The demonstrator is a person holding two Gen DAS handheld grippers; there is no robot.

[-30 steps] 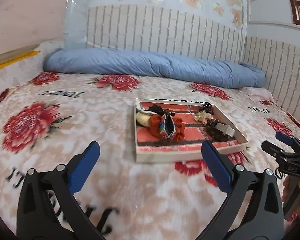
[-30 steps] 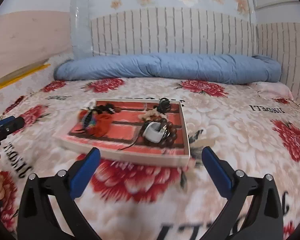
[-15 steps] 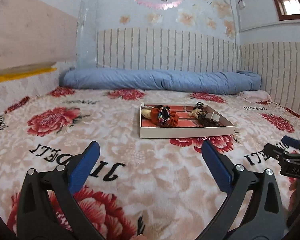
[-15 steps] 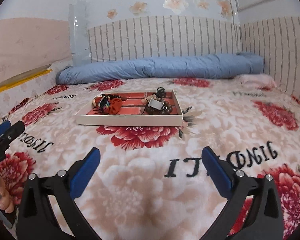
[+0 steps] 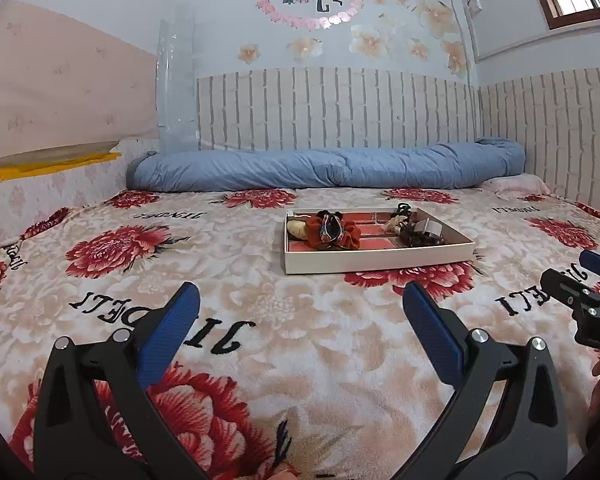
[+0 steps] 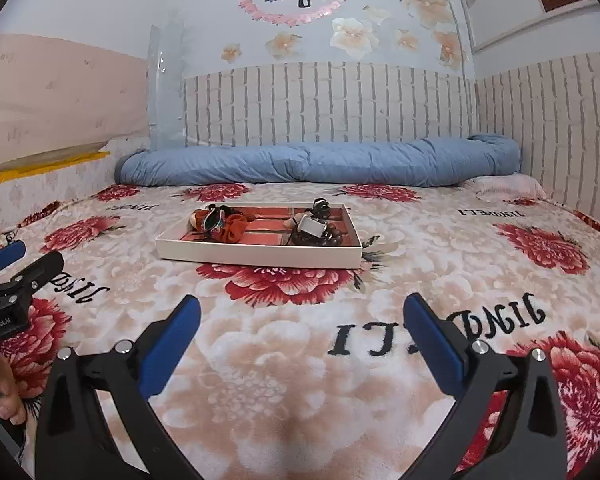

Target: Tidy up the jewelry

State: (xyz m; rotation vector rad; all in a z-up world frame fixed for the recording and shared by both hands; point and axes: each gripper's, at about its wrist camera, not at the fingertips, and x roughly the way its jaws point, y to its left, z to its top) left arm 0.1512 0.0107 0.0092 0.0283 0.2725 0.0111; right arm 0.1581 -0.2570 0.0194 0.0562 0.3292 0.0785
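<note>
Pale blue walls with flower stickers and brick-pattern panelling close off the far side of a bed, where a floral blanket (image 5: 260, 320) with red blooms and black lettering covers the whole surface under both tongs. Ahead of them, along the far edge, lies a long rolled blue quilt (image 5: 328, 168).

Well ahead of the left tongs (image 5: 300, 312), slightly to their right, sits a shallow white tray (image 5: 380, 262) with a red lining; seen from the right tongs (image 6: 300, 316) it lies ahead and slightly to their left. Both tongs hover low over the blanket with their blue-padded jaws spread wide and nothing between them. Each pair shows at the edge of the other's view, side by side and apart.

Inside the tray, on its left part, a red scrunchie (image 5: 348, 236) lies bunched against a multicoloured band (image 6: 214, 220) and a pale oval piece (image 5: 296, 230). On its right part a dark bead bracelet (image 6: 332, 238) curls around a small white box (image 6: 312, 227), with a black clip (image 6: 320, 204) just behind them. All pieces rest in the tray, untouched by either tongs.
</note>
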